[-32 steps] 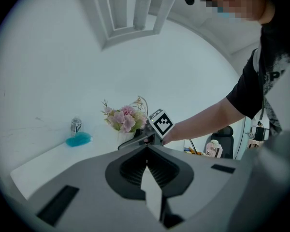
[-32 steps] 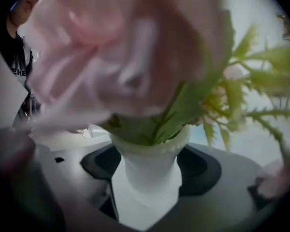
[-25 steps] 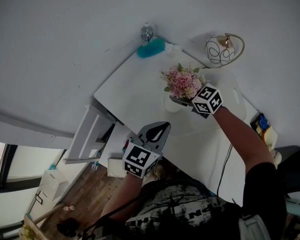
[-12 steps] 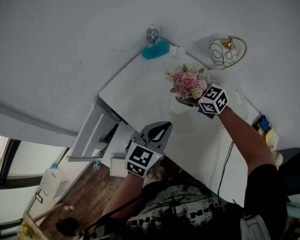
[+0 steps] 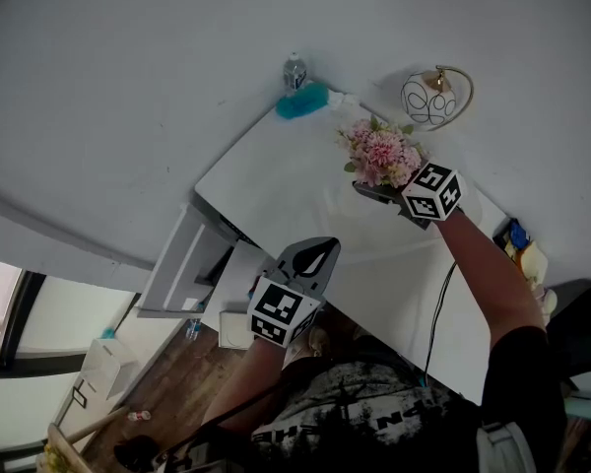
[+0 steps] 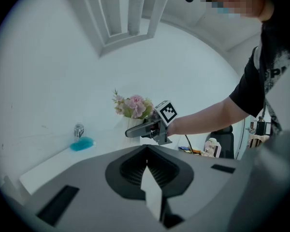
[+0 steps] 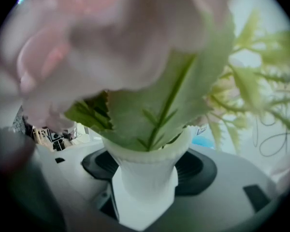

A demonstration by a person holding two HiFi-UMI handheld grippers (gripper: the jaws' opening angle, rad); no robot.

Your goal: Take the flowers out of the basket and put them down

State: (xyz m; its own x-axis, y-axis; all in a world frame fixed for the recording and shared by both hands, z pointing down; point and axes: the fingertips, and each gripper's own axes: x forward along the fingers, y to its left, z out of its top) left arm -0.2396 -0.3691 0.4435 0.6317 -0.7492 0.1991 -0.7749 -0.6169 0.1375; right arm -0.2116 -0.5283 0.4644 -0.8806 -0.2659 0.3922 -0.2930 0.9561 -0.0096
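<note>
A bunch of pink flowers (image 5: 384,156) with green leaves stands in a small white ribbed vase (image 7: 146,174). My right gripper (image 5: 376,193) is shut on the vase and holds it upright over the far side of the white table (image 5: 295,180). In the right gripper view the leaves and blooms (image 7: 154,100) fill the frame. My left gripper (image 5: 315,249) is shut and holds nothing, near the table's front left edge. The left gripper view shows the flowers (image 6: 134,105) and the right gripper (image 6: 144,129) beyond the left gripper (image 6: 147,178). No basket is in view.
A blue cloth-like thing (image 5: 302,100) and a small bottle (image 5: 294,70) sit at the table's far corner. A round white lamp with a gold arc (image 5: 428,97) stands at the back right. A cable (image 5: 438,313) runs along the right side. White drawers (image 5: 177,264) stand left of the table.
My right gripper has carried the vase of flowers to the right and farther back over the table. The left gripper has stayed where it was.
</note>
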